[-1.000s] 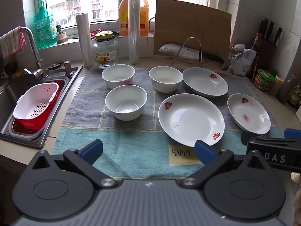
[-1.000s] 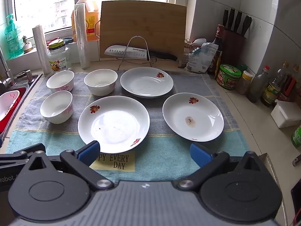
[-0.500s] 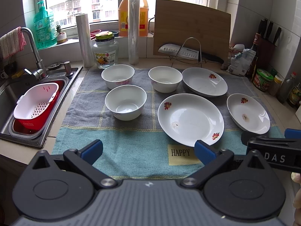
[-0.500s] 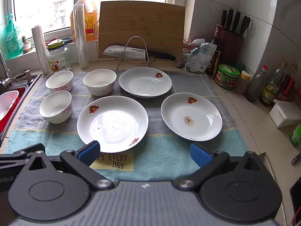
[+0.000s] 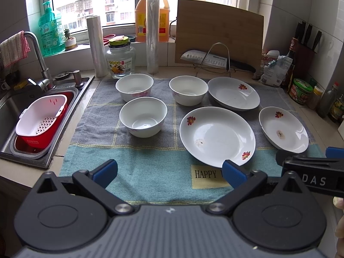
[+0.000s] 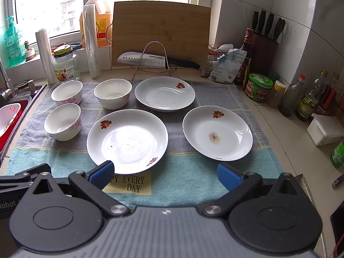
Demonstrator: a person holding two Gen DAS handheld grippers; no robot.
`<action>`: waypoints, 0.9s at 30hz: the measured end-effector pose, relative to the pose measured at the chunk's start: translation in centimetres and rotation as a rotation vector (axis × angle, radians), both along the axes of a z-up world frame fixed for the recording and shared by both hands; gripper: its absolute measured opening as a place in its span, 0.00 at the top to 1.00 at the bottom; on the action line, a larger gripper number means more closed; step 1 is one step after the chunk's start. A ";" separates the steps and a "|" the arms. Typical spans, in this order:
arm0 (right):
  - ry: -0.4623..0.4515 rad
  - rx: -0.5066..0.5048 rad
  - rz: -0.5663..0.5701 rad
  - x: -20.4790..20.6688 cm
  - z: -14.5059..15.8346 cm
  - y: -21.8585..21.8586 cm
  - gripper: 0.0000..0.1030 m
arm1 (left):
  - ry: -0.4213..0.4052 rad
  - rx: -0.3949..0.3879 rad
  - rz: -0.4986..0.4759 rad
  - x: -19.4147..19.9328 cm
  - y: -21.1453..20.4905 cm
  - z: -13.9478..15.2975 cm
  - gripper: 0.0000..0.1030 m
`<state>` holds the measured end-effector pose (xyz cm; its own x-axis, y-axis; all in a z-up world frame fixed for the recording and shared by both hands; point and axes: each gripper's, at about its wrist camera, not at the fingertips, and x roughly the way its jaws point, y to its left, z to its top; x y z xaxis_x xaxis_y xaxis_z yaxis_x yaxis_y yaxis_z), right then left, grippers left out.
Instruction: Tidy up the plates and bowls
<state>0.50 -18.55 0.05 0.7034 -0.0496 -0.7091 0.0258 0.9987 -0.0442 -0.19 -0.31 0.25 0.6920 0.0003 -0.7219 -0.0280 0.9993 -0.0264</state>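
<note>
Three white bowls and three white flowered plates lie apart on a towel. The near bowl (image 5: 143, 116) (image 6: 62, 122), back left bowl (image 5: 134, 87) (image 6: 67, 92) and back middle bowl (image 5: 188, 90) (image 6: 112, 93) stand left. The large plate (image 5: 217, 136) (image 6: 127, 138), back plate (image 5: 233, 96) (image 6: 165, 94) and stained right plate (image 5: 283, 132) (image 6: 217, 132) lie right. My left gripper (image 5: 169, 173) is open and empty over the towel's near edge. My right gripper (image 6: 165, 175) is open and empty, in front of the large plate.
The striped towel (image 5: 150, 163) covers the counter. A sink (image 5: 13, 107) with a red and white colander (image 5: 40, 119) is left. A jar (image 5: 120, 59), film rolls, a cutting board (image 6: 161, 34) and knife on a rack stand behind. Bottles and jars (image 6: 260, 87) crowd the right.
Both grippers have edged slightly forward toward the dishes; the dishes have not moved. Both stay open.
</note>
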 end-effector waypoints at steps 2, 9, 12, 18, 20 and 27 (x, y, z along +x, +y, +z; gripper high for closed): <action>0.001 -0.001 0.000 0.0 0.0 0.0 0.00 | 0.000 0.000 0.000 0.0 0.0 0.0 0.01; -0.002 -0.002 -0.002 0.0 -0.1 -0.2 0.00 | -0.001 0.002 0.000 -0.1 -0.1 0.0 0.01; -0.002 -0.002 -0.003 0.0 -0.1 -0.2 0.00 | -0.001 0.002 -0.001 -0.1 -0.2 0.0 0.01; -0.005 -0.004 -0.004 0.0 -0.1 -0.2 0.00 | -0.002 0.002 0.000 -0.2 -0.3 0.1 0.01; -0.005 -0.004 -0.004 0.0 -0.1 -0.2 0.00 | -0.003 0.003 0.000 -0.2 -0.3 0.1 0.01; -0.008 -0.009 -0.005 0.0 0.1 -0.2 0.00 | -0.004 0.004 0.000 -0.1 -0.3 0.2 0.01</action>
<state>0.46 -18.77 0.20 0.7087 -0.0592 -0.7031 0.0308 0.9981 -0.0531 -0.34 -0.62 0.45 0.6947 0.0030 -0.7193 -0.0278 0.9994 -0.0227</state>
